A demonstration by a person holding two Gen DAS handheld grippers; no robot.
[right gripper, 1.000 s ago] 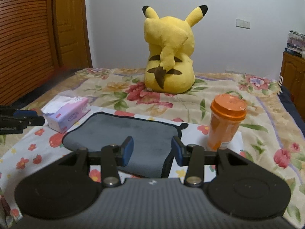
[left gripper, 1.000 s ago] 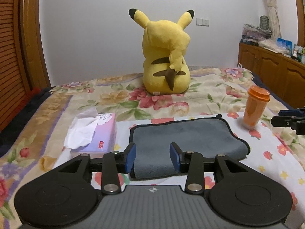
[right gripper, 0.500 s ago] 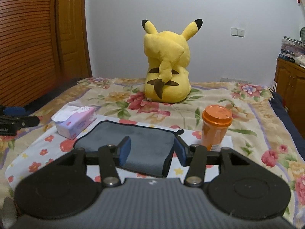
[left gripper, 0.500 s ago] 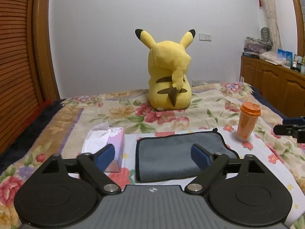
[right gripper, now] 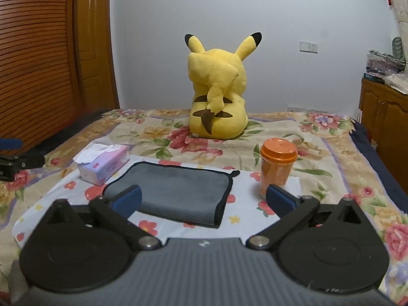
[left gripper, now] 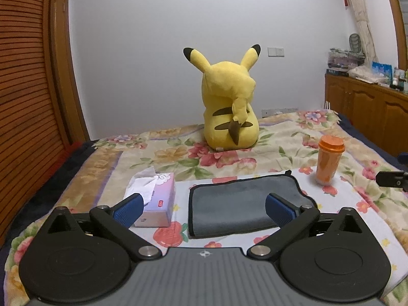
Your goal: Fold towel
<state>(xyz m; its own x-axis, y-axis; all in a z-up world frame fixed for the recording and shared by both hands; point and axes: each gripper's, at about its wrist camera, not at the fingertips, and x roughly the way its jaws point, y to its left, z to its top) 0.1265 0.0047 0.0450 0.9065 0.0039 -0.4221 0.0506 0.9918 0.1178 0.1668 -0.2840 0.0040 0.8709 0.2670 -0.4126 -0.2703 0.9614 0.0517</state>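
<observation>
A grey towel with a black edge (left gripper: pixel 237 201) lies folded flat on a white flowered cloth on the bed; it also shows in the right wrist view (right gripper: pixel 178 191). My left gripper (left gripper: pixel 204 210) is open wide and empty, held back from and above the towel's near edge. My right gripper (right gripper: pixel 204 200) is open wide and empty, also back from the towel. The right gripper's tip (left gripper: pixel 391 178) shows at the right edge of the left wrist view, and the left gripper's tip (right gripper: pixel 15 160) at the left edge of the right wrist view.
A pink tissue box (left gripper: pixel 155 199) lies left of the towel. An orange lidded cup (left gripper: pixel 329 160) stands to its right. A yellow plush toy (left gripper: pixel 229 117) sits at the back of the bed. A wooden cabinet (left gripper: pixel 369 112) stands at the right.
Both grippers have opened from a narrow gap to wide, the left first. Both have drawn back and up from the towel, which lies unmoved.
</observation>
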